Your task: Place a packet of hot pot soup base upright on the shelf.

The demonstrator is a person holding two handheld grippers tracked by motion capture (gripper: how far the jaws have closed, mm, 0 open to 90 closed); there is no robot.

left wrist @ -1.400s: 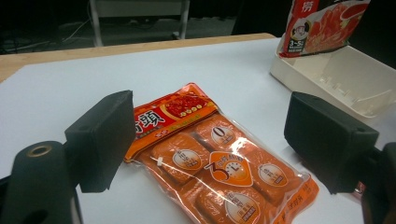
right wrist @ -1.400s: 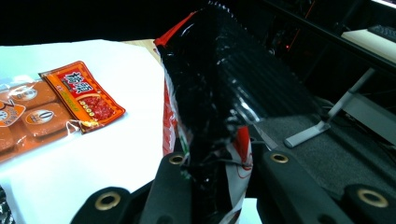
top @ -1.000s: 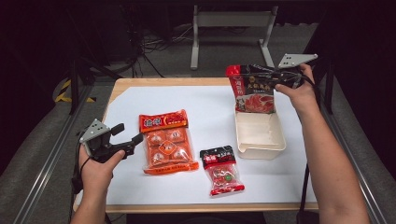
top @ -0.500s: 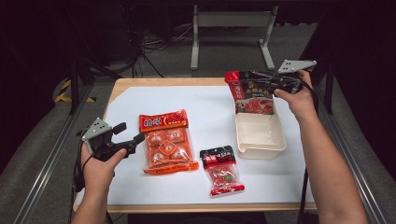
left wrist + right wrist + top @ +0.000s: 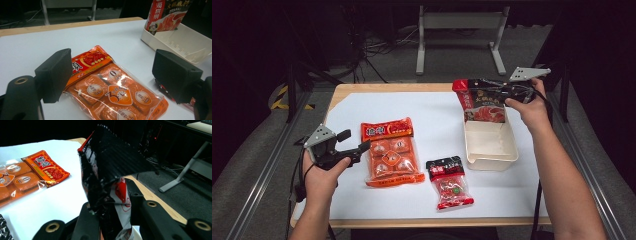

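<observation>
Bright light pours down onto the white table (image 5: 432, 115) while the floor and room around it sink into near-black. The high view is soft and grainy overall, with faint shadows under the packs. In the left gripper view, glare glints off the orange snack pack (image 5: 110, 87), and the near black jaws blur. In the right gripper view, the black sauce pouch (image 5: 112, 170) looms dark, shiny and blurred up close.
</observation>
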